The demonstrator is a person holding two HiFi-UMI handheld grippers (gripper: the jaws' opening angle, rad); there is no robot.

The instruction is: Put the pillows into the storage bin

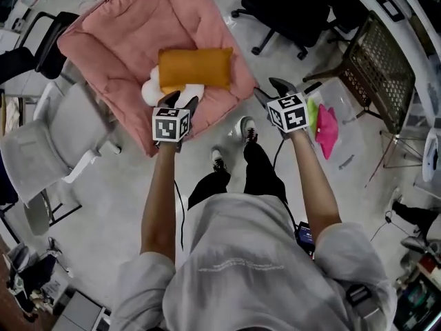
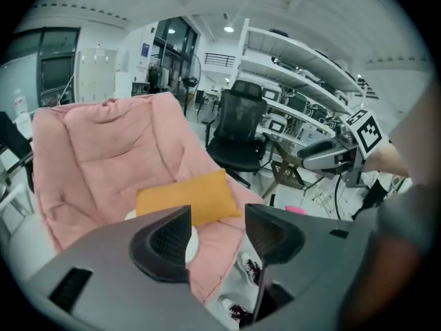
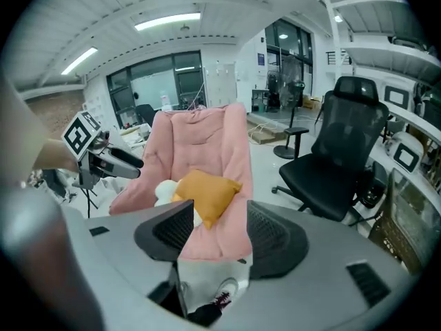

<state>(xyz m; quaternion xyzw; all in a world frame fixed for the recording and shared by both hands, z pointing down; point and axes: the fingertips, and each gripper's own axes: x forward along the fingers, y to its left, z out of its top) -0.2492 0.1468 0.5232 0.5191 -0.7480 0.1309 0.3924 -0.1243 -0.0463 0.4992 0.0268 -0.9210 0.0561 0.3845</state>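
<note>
1. Above the floor in front of the person, the left hand-held gripper (image 1: 180, 102) is held with its jaws well apart. Nothing is gripped or touched between them.
2. The right hand-held gripper (image 1: 272, 92) is likewise held wide open and empty, apart from the left one and at about the same height in the head view.
3. Both are pointed towards a pink padded chair (image 1: 131, 33), which is seen through the gap between each pair of jaws.
4. An orange pillow (image 1: 195, 69) is laid on the seat of that chair. A white pillow (image 1: 153, 92) is tucked partly under one end of it, and the two are touching.
5. Neither pillow is touched by either hand-held gripper.
6. A translucent container (image 1: 341, 92) is seen on the floor beyond the right hand-held gripper. A pink item (image 1: 327, 131) and a green item (image 1: 313, 112) are seen at its near side, and it cannot be told whether they lie inside it.
7. A black office chair (image 1: 289, 5) is stood on the floor behind the pink padded chair.
</note>
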